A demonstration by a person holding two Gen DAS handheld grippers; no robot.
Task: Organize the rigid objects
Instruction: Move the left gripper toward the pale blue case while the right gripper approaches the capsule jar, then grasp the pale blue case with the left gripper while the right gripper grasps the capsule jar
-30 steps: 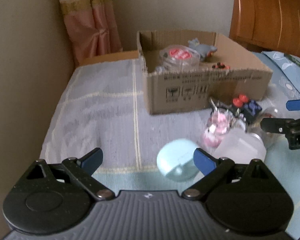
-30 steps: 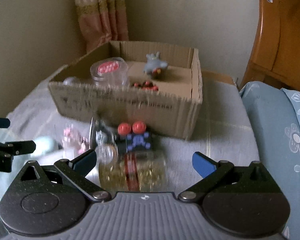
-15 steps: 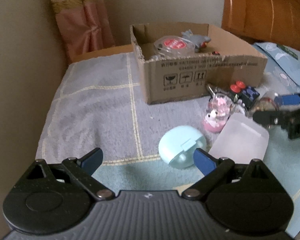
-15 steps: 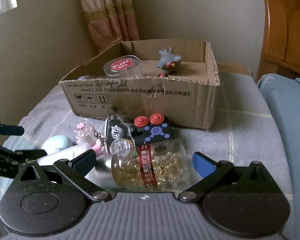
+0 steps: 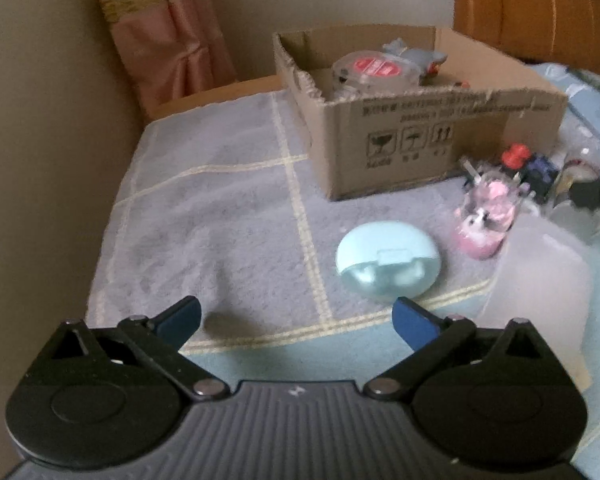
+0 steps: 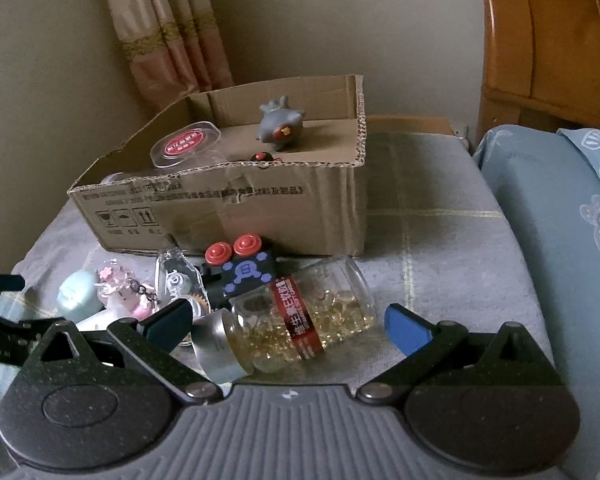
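Each gripper, left gripper (image 5: 296, 316) and right gripper (image 6: 288, 320), has blue fingertip pads, black speckled linkage arms with silver screws, and a ribbed grey body.

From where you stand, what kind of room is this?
Most likely a bedroom: the things lie on a checked blanket spread like bedding, a wooden headboard rises behind a blue floral pillow, and a pink curtain hangs in the corner.

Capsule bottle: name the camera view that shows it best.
Right wrist view: the capsule bottle lies on its side, whole and sharp, red label readable. The left wrist view shows only a blurred glimpse at its right edge, too unclear to identify.
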